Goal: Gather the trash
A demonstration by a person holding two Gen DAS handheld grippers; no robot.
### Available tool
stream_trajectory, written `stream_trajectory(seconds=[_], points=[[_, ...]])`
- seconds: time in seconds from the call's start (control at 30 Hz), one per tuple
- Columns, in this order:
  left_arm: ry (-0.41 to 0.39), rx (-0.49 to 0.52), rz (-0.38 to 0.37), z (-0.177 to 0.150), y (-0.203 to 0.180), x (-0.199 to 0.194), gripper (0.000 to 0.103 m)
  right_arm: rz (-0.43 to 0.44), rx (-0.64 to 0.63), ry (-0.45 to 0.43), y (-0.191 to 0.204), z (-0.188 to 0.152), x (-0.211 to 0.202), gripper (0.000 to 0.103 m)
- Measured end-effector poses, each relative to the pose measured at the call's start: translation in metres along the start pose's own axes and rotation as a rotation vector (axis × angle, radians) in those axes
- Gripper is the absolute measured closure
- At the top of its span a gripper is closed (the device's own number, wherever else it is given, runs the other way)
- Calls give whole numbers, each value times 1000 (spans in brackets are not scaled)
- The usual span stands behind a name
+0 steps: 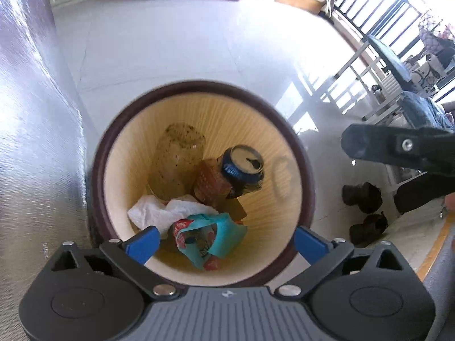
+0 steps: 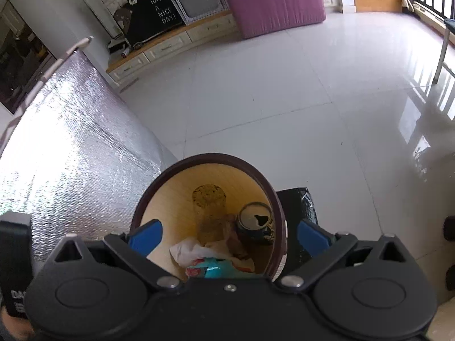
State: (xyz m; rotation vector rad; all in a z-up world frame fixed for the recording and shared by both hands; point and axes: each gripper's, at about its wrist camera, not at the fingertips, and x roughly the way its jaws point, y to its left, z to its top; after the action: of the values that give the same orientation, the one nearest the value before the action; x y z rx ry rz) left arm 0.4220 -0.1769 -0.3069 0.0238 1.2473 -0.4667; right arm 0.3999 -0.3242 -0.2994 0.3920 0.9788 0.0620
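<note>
A round bin with a dark brown rim [image 1: 199, 83] and a pale wood-look inner wall stands on the white floor. Inside lie a dirty clear plastic cup [image 1: 176, 164], a blue drink can [image 1: 241, 167], a reddish-brown packet [image 1: 209, 184], white crumpled tissue [image 1: 159, 213] and a teal-and-red snack wrapper [image 1: 210, 236]. My left gripper [image 1: 226, 229] hangs open above the bin mouth, nothing between its blue fingers. In the right wrist view, my right gripper [image 2: 229, 223] is open and empty over the same bin [image 2: 204, 157], with the cup [image 2: 210, 213], can [image 2: 254, 221] and wrapper [image 2: 213, 268] below.
A silver foil-covered surface [image 1: 34, 142] rises right beside the bin on the left. Dark shoes [image 1: 361, 199] lie on the floor to the right, and a black bag [image 2: 298, 201] sits behind the bin. A purple mattress [image 2: 270, 0] and a low cabinet [image 2: 170, 45] stand far off.
</note>
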Motion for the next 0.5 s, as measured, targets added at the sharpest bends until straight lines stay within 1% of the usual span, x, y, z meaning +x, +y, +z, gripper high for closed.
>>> stream_trajectory(seconds=[0.13,0.3,0.5], points=[[-47,12,7,-6,-4,-32,0,-10,-17,-26,7,-7,-21,0],[-115,-5,17,-15,-5,-75,0,-17,-32,-64,15,-15,-51,0],[-178,-8,29,-30,-8,-116,0,-26,-65,-115,29,-27,-88,0]])
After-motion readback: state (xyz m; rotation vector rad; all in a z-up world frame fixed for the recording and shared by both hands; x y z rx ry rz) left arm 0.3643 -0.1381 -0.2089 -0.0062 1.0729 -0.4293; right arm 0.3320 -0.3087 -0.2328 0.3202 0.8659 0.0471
